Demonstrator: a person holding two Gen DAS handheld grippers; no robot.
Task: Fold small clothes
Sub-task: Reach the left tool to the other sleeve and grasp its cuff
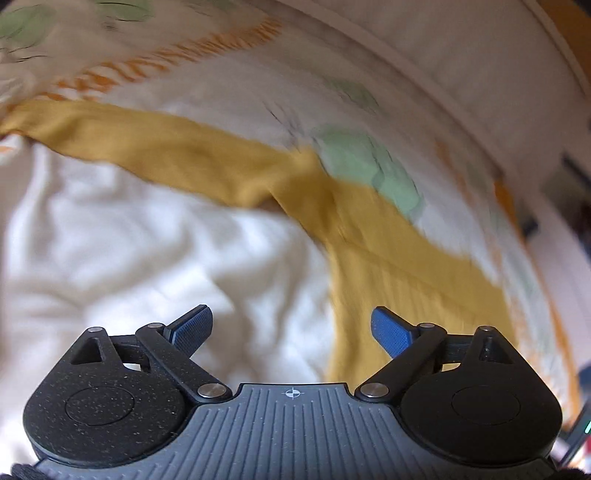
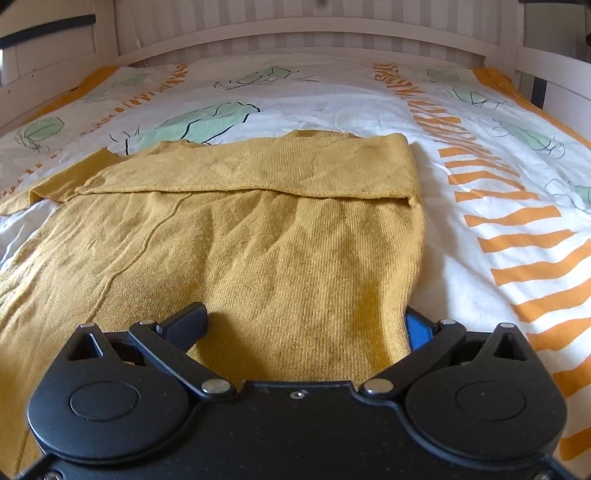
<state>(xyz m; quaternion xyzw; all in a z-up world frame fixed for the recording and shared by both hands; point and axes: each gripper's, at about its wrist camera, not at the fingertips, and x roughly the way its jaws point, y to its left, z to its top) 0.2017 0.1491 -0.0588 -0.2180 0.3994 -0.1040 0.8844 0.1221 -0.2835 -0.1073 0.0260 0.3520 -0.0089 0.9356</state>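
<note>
A mustard knit sweater [image 2: 277,240] lies flat on the bed, one sleeve [image 2: 258,166] folded across its chest. My right gripper [image 2: 304,314] is open at the sweater's near hem; the fabric lies between the wide-apart fingers, and its edge covers part of the right blue pad [image 2: 417,332]. In the blurred left wrist view the sweater [image 1: 369,229] runs down to the right and its other sleeve [image 1: 147,144] stretches out to the left. My left gripper [image 1: 291,317] is open above the white bedding, nothing between its pads.
The bedcover [image 2: 480,155] is white with orange stripes and green leaf prints. A white wooden headboard [image 2: 295,29] closes the far end, and side rails [image 2: 48,74] run along the edges. Rumpled white bedding [image 1: 129,240] lies left of the sweater.
</note>
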